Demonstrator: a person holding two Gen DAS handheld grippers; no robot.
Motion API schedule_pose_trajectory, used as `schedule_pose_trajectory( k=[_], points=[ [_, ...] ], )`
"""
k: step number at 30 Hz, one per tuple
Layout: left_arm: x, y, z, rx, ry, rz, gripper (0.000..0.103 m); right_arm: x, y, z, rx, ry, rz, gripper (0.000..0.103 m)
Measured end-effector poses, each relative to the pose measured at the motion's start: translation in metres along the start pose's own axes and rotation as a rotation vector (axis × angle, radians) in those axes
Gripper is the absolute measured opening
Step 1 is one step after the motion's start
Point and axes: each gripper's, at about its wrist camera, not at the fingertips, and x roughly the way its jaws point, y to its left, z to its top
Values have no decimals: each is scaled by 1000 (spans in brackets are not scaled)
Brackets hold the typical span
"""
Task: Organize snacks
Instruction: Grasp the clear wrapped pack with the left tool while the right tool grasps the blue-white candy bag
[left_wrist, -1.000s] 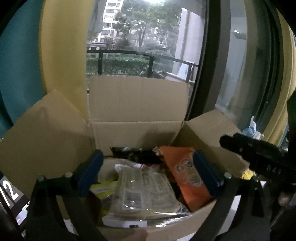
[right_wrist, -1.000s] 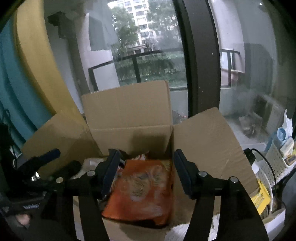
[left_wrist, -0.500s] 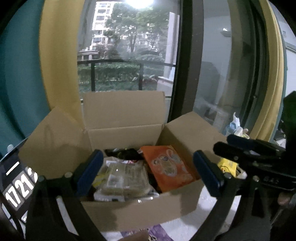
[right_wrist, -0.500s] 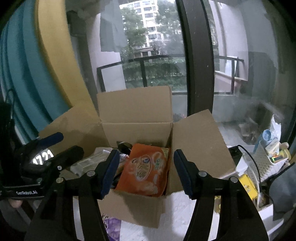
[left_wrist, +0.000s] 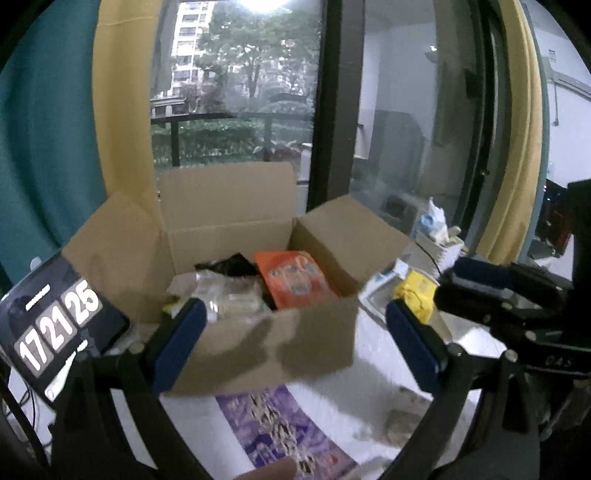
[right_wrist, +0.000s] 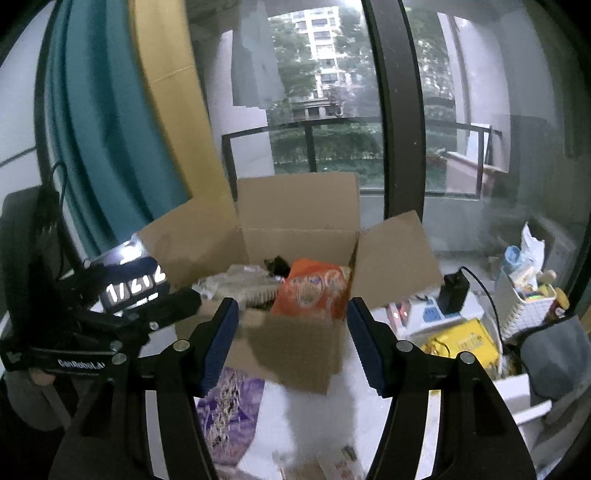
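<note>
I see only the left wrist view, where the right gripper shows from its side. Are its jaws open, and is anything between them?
Observer: In the right wrist view the right gripper is open, with nothing between its blue pads. It faces the brown cardboard box.
Operator: What is behind the yellow packet, right of the box?
Observer: A black power adapter stands on a white power strip, and its cable arches off to the right.
Operator: And further right?
Observer: A grey fabric item lies just past the white lattice basket.
</note>
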Motion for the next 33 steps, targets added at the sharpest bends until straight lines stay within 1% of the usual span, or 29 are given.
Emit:
schedule_pose_trajectory(
  k=[5,9,15,18,21,27,30,33],
  points=[
    [-27,-15,-23,9,14,-15,99,-18,-1,-28,9,45,26,64],
    [-48,-26,-43,0,23,-18,99,-31,0,-49,14,71,21,64],
    [-70,-38,-73,-11,33,-40,99,-56,0,-87,60,105,13,64],
    [-83,-44,-91,-13,37,-33,99,-68,2,-106,78,112,1,64],
    [-90,-49,-109,-16,72,-30,99,-79,2,-126,96,127,2,64],
    [-99,-60,-150,-12,131,-26,99,-95,2,-154,130,160,0,64],
    [-101,-64,-174,-10,179,-28,99,-100,6,-167,122,182,-6,64],
    [-103,-66,-191,-25,219,-34,99,-100,14,-181,101,206,-29,64]
  ],
)
